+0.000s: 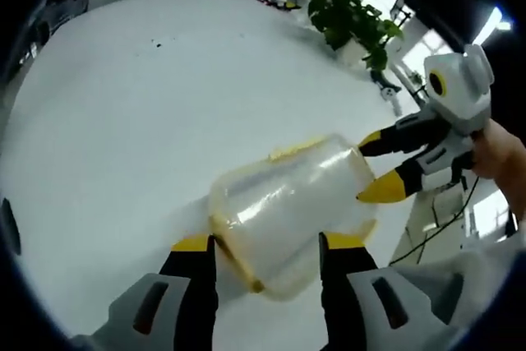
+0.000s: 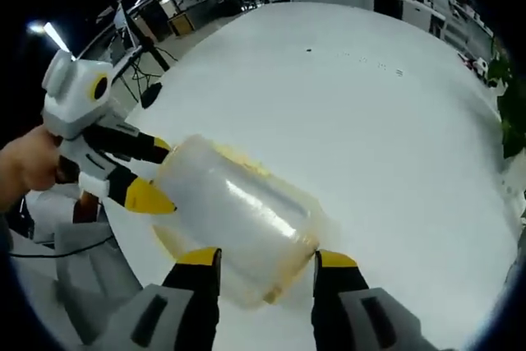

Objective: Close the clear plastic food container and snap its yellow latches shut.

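Clear plastic container (image 1: 288,215) lies between both claws, left claw (image 1: 267,244) and right claw (image 2: 265,259), jaws apart. Steady one end, then press each yellow latch (image 1: 234,260) squarely.

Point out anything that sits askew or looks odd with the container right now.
The clear plastic food container is tipped, not sitting flat on the white table; it is held between the left gripper and the right gripper. Nothing looks spilled or cracked.
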The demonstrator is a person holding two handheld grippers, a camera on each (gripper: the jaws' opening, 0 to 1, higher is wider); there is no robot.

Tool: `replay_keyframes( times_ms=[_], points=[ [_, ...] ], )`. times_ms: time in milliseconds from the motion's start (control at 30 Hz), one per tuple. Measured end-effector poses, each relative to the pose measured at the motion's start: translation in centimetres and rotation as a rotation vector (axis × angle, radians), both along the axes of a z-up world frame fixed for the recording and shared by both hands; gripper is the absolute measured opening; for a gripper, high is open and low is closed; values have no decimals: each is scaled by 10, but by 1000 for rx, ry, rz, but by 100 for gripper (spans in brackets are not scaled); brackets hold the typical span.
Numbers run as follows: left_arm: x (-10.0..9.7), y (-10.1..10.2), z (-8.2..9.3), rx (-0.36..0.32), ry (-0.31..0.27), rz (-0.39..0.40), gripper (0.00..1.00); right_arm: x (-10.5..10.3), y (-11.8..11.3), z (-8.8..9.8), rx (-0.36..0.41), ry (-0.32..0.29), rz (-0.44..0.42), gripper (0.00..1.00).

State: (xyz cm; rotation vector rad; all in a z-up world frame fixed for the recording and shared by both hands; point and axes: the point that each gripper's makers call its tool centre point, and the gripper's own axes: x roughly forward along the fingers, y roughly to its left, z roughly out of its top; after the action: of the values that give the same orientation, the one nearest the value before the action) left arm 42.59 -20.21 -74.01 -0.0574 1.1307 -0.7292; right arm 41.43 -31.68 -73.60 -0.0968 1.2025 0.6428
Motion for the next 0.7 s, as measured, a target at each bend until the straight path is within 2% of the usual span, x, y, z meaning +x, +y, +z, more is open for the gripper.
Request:
replay_keyframes(
  times_ms=[133,167,200,233,400,433,467,500,700],
  points=[
    [-1,-2,-2,-10,3,28,45,-1,4,-1,-23,-3,-10,43],
    [-10,-9,-2,-49,60,14,43,-4,5,-2,-37,-1,21,45],
    [-15,-3,-2,-21,83,10,43,-1,10,-1,-16,-18,32,46],
    [-6,-6,0,-35,22,9,43,-5,6,0,-37,5,23,47],
    [-7,-6,-1,-33,35,-3,43,-5,4,-1,-34,9,17,45],
    [-8,-5,-2,-31,36,-11,42,-8,10,0,6,27,32,44],
    [-8,-5,-3,-34,38,-15,42,-8,7,-1,11,70,-47,44],
    [-8,-4,-4,-40,44,-9,42,-4,5,-3,-1,53,-10,44],
    [-10,-5,-5,-45,41,-16,44,-8,3,-2,12,43,-3,45]
  ],
)
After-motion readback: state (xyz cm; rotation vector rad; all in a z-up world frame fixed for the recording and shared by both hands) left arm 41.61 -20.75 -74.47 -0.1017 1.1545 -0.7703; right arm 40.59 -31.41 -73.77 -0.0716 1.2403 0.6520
